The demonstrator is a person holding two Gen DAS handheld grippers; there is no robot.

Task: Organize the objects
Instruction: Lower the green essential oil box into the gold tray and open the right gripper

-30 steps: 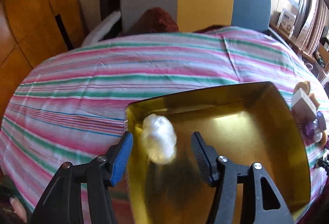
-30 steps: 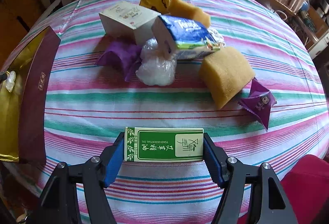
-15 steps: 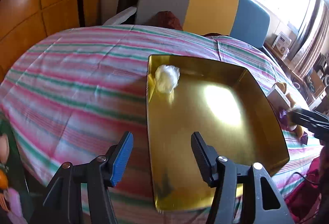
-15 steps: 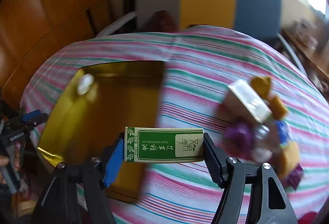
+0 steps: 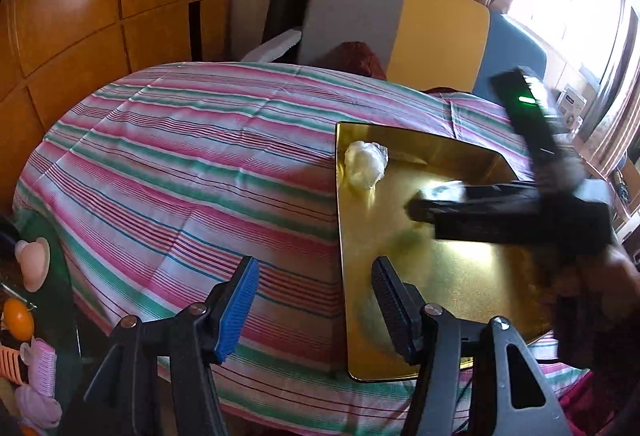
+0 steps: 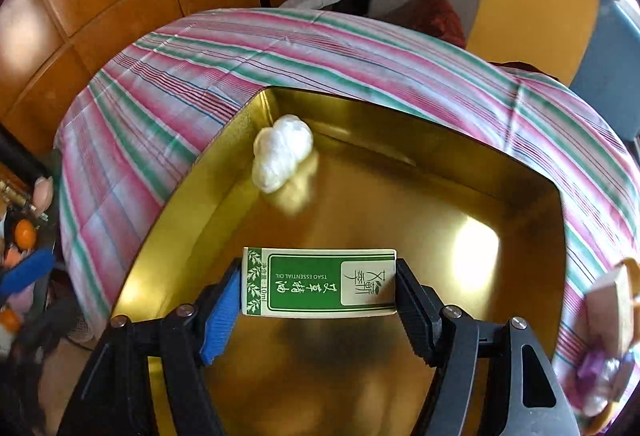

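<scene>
Striped tablecloth surrounds the gold tray; the right gripper clamps a green box above it, white wad ahead; the left gripper gapes empty.

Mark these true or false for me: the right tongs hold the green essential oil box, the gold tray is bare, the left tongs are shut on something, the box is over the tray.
1. The right tongs hold the green essential oil box: true.
2. The gold tray is bare: false, a white plastic-wrapped bundle lies near its far left corner.
3. The left tongs are shut on something: false, they are open and hold nothing.
4. The box is over the tray: true.
</scene>
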